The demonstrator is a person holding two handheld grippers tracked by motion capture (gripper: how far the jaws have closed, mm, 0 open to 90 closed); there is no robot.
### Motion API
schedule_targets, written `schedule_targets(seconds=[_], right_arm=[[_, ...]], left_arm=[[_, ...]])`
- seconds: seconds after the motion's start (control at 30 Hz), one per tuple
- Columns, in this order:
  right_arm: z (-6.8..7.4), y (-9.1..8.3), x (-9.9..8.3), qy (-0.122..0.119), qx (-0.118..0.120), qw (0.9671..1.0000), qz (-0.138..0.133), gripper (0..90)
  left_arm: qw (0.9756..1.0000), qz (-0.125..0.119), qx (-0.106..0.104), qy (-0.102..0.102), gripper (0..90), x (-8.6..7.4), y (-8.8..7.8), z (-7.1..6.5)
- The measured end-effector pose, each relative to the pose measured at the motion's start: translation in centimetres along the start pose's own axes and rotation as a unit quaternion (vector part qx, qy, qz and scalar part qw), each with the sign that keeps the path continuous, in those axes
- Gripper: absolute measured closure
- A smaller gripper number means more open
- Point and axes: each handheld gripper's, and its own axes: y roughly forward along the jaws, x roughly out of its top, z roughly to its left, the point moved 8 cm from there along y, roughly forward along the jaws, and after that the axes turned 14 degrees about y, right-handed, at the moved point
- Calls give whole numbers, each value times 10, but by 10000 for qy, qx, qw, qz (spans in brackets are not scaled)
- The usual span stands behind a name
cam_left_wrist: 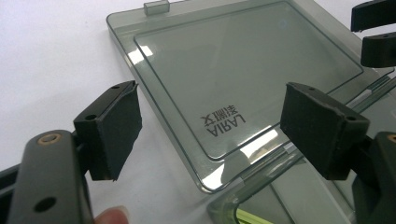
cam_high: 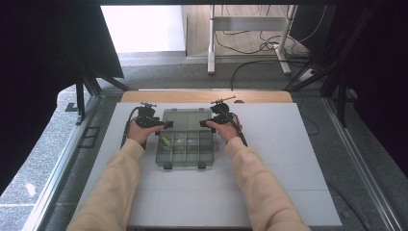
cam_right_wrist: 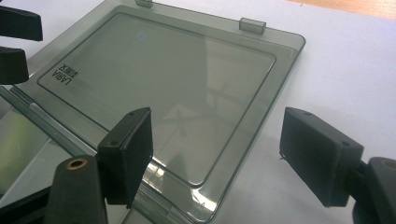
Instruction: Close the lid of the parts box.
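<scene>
Looks like a lab or recording rig to me, not anyone's home. The white table [cam_high: 269,192] sits boxed in by black curtains [cam_high: 43,53] and a black metal frame [cam_high: 337,72], with grey carpet [cam_high: 192,74] underneath. Further back there's a desk on white legs [cam_high: 210,43] with a mess of loose cables [cam_high: 260,45] on a wooden floor, pretty typical test-bench stuff.
</scene>
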Motion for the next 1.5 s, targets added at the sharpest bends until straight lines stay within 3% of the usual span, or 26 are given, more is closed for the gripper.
schedule_targets(seconds=[1.5], right_arm=[[-8, 12, -4, 170, -123, 9997, 108, 243]], left_arm=[[9991, 267, -204, -259, 205, -8, 11, 4]])
